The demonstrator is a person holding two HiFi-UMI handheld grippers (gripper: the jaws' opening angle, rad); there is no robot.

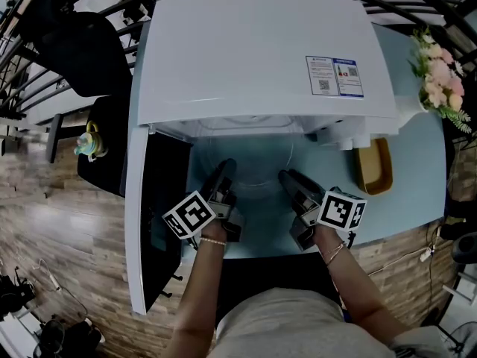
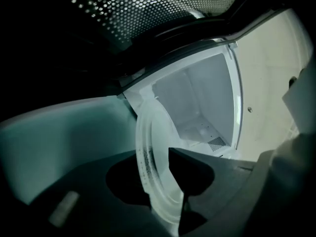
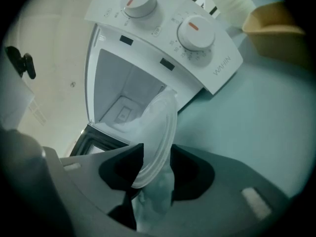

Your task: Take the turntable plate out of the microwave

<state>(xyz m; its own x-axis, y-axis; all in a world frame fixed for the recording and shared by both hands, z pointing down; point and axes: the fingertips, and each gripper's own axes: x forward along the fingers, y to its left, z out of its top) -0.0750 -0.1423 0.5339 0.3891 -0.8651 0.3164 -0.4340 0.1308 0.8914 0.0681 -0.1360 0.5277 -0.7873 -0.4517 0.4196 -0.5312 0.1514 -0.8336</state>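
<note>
The plate (image 3: 158, 122) is at the mouth of the microwave (image 1: 253, 51), clear of the inner floor as far as can be judged. It sits low over the blue table (image 1: 406, 170) at the person's 12 o'clock. The door (image 1: 138, 222) hangs open towards 8 o'clock, out of the way.

The left gripper (image 1: 226, 168) is at the plate's 8 o'clock edge. In its own view the glass rim runs between the jaws with the pads against it, so it reads as pinching the plate.

The right gripper (image 1: 287, 176) is at the 4 o'clock edge. Its jaws are spread with the rim standing between them, and the pads do not seem to press on it.

From the left gripper the plate's centre lies at about 1 o'clock, and from the right gripper at about 11 o'clock. Both are equally near, one on each side. A round plate has no long axis, so what counts is its flat face, which lies roughly level with the rim pointing back at the person.

The way out is straight towards 6 o'clock, along the line between the two grippers. At this moment only the left side appears to carry the plate, so I judge it could tip down on the right if pulled like this
</note>
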